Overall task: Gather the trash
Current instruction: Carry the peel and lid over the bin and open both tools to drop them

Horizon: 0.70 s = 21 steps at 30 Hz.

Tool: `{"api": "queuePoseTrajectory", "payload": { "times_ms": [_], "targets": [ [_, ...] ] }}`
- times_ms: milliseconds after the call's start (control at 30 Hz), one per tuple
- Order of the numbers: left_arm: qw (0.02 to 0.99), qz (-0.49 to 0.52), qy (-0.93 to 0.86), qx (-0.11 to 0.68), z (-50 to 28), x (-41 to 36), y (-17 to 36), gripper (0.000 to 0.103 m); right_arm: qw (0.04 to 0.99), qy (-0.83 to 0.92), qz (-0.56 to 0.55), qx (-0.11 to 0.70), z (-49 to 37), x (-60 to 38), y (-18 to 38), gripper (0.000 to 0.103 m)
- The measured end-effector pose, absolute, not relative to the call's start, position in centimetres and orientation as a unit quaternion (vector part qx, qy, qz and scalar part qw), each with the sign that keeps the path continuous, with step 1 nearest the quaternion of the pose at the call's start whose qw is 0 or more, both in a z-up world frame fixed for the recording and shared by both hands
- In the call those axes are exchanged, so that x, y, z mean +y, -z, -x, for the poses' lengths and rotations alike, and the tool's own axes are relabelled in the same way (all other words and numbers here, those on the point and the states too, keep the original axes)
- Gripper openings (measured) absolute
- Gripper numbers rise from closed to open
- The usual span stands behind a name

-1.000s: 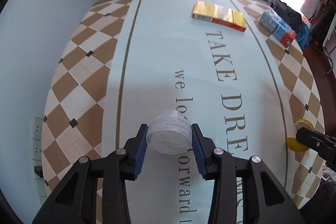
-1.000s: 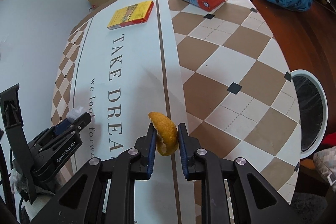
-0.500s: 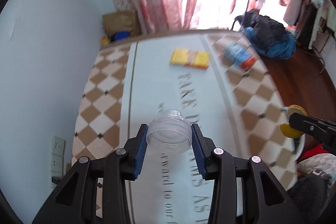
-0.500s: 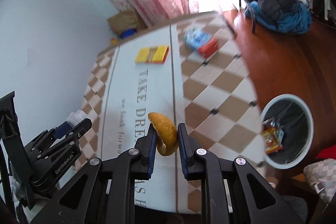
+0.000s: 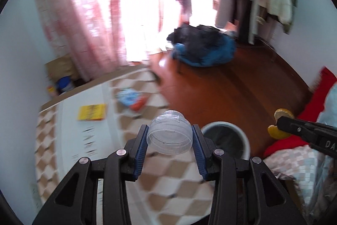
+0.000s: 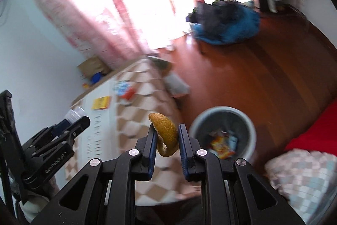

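Bin (image 6: 250, 125) lies just ahead-right of right gripper (image 6: 166, 136), nearer than left.
Right clamps orange peel (image 6: 166, 134); left gripper (image 5: 169, 140) clamps clear plastic cup (image 5: 169, 134).

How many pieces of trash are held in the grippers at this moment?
2. A clear plastic cup sits clamped in the left gripper; an orange peel is pinched in the right gripper. Neither is yet in the bin.

Checkered table (image 5: 168, 180), yellow box (image 5: 91, 112), carton (image 5: 131, 98)

Pink curtains (image 5: 88, 20), reddish wooden floor (image 5: 231, 85)
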<state>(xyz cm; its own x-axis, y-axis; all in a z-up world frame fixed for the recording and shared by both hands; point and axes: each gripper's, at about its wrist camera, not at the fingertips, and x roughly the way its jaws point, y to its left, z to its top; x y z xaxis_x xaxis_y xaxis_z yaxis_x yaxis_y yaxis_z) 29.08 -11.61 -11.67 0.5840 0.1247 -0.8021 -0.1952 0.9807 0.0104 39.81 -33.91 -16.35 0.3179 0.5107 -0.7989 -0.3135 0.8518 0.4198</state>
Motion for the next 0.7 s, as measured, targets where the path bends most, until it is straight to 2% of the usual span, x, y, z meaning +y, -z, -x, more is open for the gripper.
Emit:
{"api": "queuePoseTrajectory", "payload": {
  "times_ms": [167,400,633,700],
  "targets": [
    [0.864,0.045,-0.027,0.500,-35.0,-17.3,17.4,0.037,0.792,-0.197,-0.105,0.569,-42.7,-39.5,22.6,0.021],
    [0.793,0.078,0.008,0.604,-41.7,-20.2,27.5,0.037,0.739,-0.168,-0.130,0.639,-46.2,-42.7,33.5,0.021],
    [0.740,0.098,0.002,0.665,-44.8,-20.6,33.3,0.038,0.706,-0.159,-0.142,0.675,-49.5,-43.0,41.0,0.023],
    [0.734,0.100,-0.003,0.672,-44.9,-20.7,34.0,0.044,0.699,-0.155,-0.135,0.685,-50.5,-42.5,42.5,0.027]
  ]
}}
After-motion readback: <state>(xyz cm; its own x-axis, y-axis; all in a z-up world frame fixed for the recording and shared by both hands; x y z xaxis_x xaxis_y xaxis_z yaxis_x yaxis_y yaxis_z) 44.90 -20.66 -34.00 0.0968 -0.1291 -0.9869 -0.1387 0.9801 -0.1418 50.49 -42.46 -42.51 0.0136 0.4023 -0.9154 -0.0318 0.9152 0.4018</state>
